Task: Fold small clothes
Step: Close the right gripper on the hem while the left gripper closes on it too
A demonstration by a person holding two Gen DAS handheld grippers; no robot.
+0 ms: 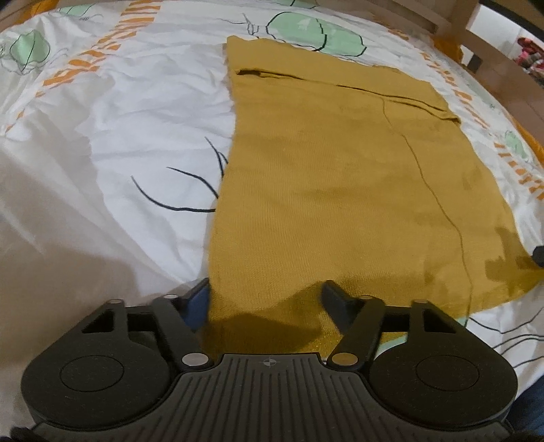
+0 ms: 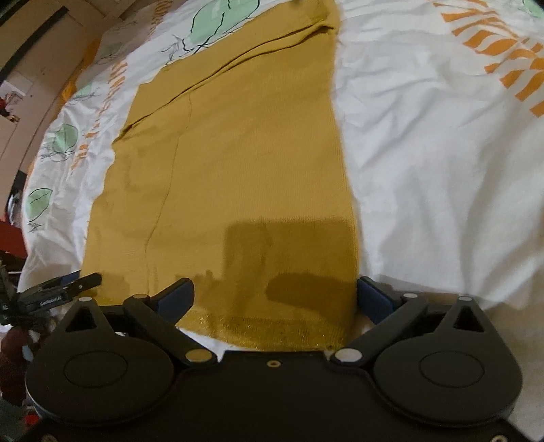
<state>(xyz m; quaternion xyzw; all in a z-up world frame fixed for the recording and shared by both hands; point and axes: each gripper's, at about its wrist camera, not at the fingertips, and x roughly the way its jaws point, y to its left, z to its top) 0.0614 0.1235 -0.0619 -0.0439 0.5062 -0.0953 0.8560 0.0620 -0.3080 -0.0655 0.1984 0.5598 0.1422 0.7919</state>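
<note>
Mustard knit garment (image 1: 316, 176) lies flat on the printed bedsheet (image 1: 112, 136), long sides already folded in. Both grippers stand wide open at its near hem, left gripper (image 1: 267, 289) and right gripper (image 2: 275, 290) at opposite corners. Pinching one layer only, probably, would let the folded-in flap slide and skew the fold.

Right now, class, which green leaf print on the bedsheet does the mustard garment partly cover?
The large leaf print at the mustard garment's far end; the other leaf prints lie apart from it.
</note>
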